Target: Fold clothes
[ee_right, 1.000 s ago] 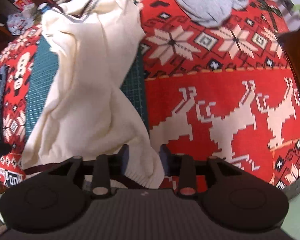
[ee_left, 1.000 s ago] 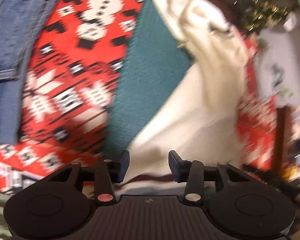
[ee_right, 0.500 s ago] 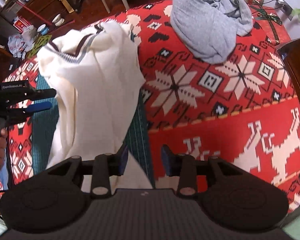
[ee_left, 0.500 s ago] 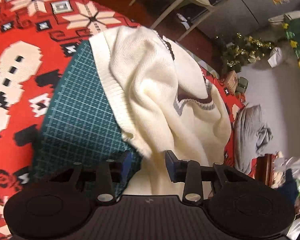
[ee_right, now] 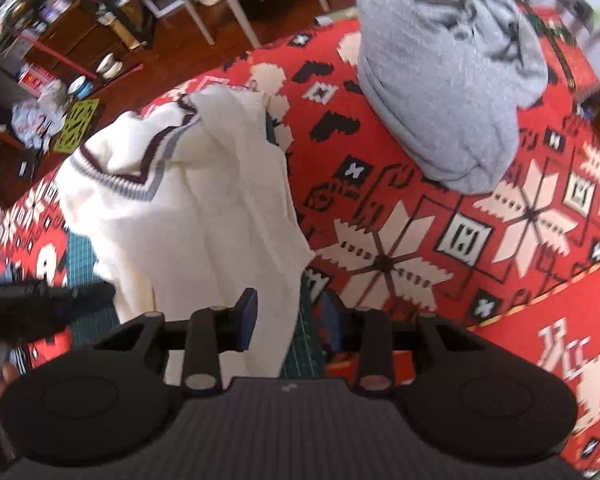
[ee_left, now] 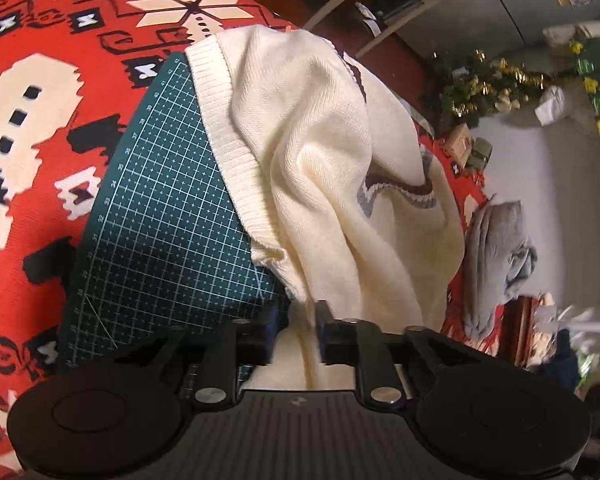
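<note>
the cream sweater [ee_left: 324, 168] lies in a loose heap on the green cutting mat [ee_left: 160, 224], which rests on a red patterned cloth [ee_left: 32, 120]. the sweater has a ribbed hem along its left side in the left wrist view, and a v-neck trim [ee_left: 396, 190] in dark red and grey faces up near the far right of the heap.

the left gripper [ee_left: 298, 330] is at the near edge of the sweater. its two fingers are drawn close together and a fold of the cream knit passes between them, so it is pinching the sweater.

in the right wrist view, the right gripper [ee_right: 290, 318] has its fingers clearly apart. a hanging corner of the sweater [ee_right: 204, 216] comes down between them, but the cloth touches only the side near the left finger and the fingers do not press it. the left gripper [ee_right: 48, 300] shows as a dark shape at the left edge of this view, a little blurred.

a grey garment [ee_right: 444, 76] lies crumpled on the red cloth, well apart from the sweater, toward the far right.
</note>
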Demonstrator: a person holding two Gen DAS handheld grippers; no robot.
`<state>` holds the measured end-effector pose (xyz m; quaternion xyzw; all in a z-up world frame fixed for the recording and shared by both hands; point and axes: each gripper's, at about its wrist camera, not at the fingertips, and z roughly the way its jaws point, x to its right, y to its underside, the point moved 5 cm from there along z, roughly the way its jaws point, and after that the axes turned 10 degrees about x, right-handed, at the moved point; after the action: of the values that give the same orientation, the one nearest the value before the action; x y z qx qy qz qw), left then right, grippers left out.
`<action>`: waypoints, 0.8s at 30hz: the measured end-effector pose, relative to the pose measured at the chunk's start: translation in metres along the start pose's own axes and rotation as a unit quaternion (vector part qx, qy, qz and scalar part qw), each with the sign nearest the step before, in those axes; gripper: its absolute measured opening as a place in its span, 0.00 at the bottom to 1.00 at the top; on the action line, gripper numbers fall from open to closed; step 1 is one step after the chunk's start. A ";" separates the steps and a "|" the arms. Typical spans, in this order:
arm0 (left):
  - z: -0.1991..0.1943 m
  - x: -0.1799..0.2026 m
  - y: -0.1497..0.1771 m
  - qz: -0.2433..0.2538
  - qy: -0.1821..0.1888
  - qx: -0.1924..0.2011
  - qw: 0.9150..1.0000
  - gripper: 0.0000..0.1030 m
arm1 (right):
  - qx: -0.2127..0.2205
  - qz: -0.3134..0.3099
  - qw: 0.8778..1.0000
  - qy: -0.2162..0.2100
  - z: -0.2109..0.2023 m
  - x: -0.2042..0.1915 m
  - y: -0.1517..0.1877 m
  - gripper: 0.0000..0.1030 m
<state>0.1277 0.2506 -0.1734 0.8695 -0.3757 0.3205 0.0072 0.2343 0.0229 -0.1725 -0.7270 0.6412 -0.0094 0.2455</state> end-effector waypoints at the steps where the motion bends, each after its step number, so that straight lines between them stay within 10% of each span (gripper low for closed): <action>1: 0.001 0.001 -0.001 0.006 -0.001 -0.002 1.000 0.21 | -0.003 0.010 1.000 0.001 0.006 0.000 0.000 0.37; 7: 0.005 0.000 -0.003 0.027 -0.006 -0.008 1.000 0.21 | -0.008 0.029 0.999 0.011 0.035 -0.002 -0.004 0.37; 10: 0.005 -0.001 -0.004 0.034 -0.009 -0.010 0.999 0.06 | -0.009 -0.002 1.000 0.001 0.043 -0.012 -0.005 0.14; 14: 0.005 -0.003 -0.005 0.044 -0.015 -0.011 0.999 0.05 | 0.000 -0.013 1.000 0.012 0.039 -0.014 -0.010 0.12; 24: -0.068 -0.070 -0.034 0.066 -0.125 0.050 0.989 0.04 | 0.039 -0.025 0.998 0.051 0.020 0.004 -0.032 0.11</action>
<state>0.0768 0.3374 -0.1509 0.8755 -0.4135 0.2274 -0.1039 0.2711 0.0275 -0.1794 -0.7312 0.6335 -0.0780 0.2406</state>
